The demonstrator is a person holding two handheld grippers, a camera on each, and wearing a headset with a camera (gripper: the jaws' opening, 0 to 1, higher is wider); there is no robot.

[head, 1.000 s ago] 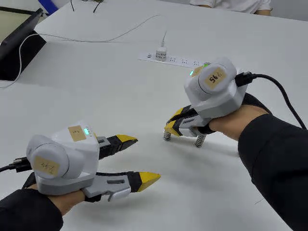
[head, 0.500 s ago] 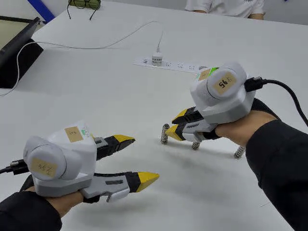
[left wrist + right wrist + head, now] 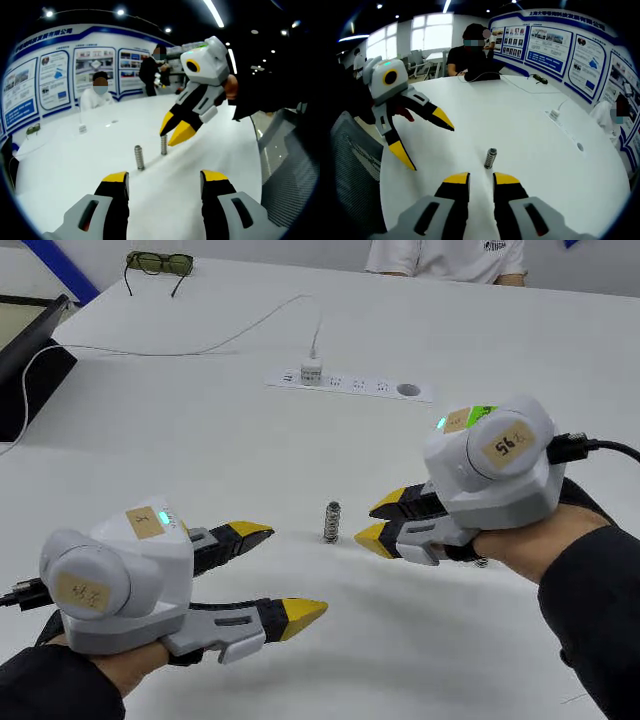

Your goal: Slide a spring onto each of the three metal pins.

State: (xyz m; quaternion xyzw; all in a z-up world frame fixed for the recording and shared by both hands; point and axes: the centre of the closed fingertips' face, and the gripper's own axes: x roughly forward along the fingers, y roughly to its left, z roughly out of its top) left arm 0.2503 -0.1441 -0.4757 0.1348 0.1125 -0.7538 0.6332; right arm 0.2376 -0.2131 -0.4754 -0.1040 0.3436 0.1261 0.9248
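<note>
My left claw (image 3: pixel 282 570) hangs low over the white counter (image 3: pixel 200 440) with its yellow-tipped jaws spread wide and nothing between them. My right claw (image 3: pixel 376 521) is across from it, tips pointing back toward the left one, jaws parted only by a narrow gap and gripping nothing. Just beside the right claw's tips, between the two claws, a spring-covered pin (image 3: pixel 331 522) stands upright on the counter, touching neither claw; in the right gripper view it stands straight ahead of the jaws, a little beyond them. In the left gripper view I see two upright sprung pins close together: the nearer pin (image 3: pixel 139 157) in the open, and the farther pin (image 3: pixel 163 145) just under the right claw's tips. I cannot tell which of them is the one in the head view. Farther back on the counter lies a white power strip (image 3: pixel 350 384) with a charger (image 3: pixel 311 371) plugged in, and a pair of glasses (image 3: pixel 158 261) rests near the far edge.
</note>
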